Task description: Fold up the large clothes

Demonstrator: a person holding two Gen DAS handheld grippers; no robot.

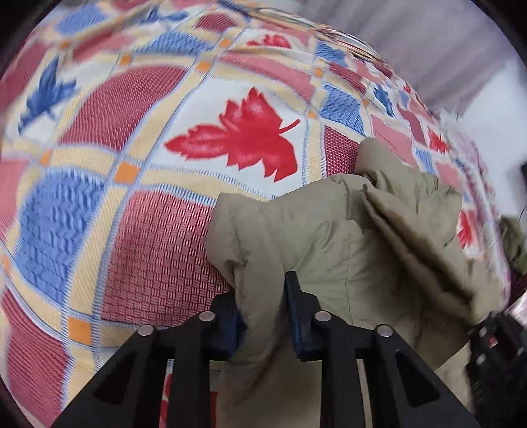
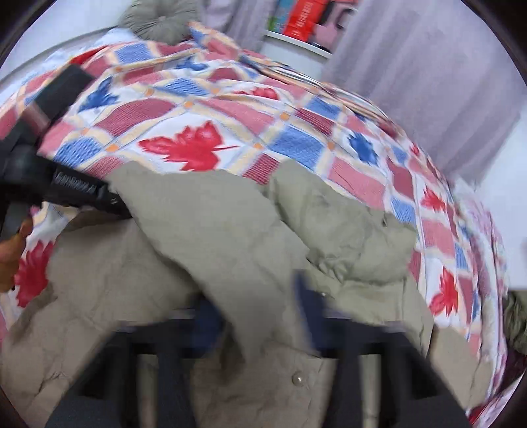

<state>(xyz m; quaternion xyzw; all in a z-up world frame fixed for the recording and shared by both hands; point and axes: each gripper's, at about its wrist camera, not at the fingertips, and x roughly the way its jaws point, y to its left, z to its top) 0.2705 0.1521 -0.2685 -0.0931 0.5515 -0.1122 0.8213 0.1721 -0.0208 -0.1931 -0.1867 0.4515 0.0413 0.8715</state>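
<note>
A large khaki padded jacket [image 2: 210, 230] lies bunched on a bed with a maple-leaf quilt [image 1: 131, 131]. In the left wrist view my left gripper [image 1: 263, 309] is shut on a fold of the jacket [image 1: 329, 250], which bulges up between the blue pads. In the right wrist view my right gripper [image 2: 260, 316] is shut on another fold of the jacket, motion-blurred, with a snap button [image 2: 298, 379] just below. The left gripper [image 2: 82, 194] also shows at the left of the right wrist view, holding the jacket's far edge.
The quilt [image 2: 230, 108] covers the whole bed. A grey round cushion [image 2: 158, 19] lies at the bed's far end. A white shelf with colourful items [image 2: 296, 33] and a pale curtain [image 2: 428, 82] stand behind. A dark green item [image 2: 517, 322] sits at the right edge.
</note>
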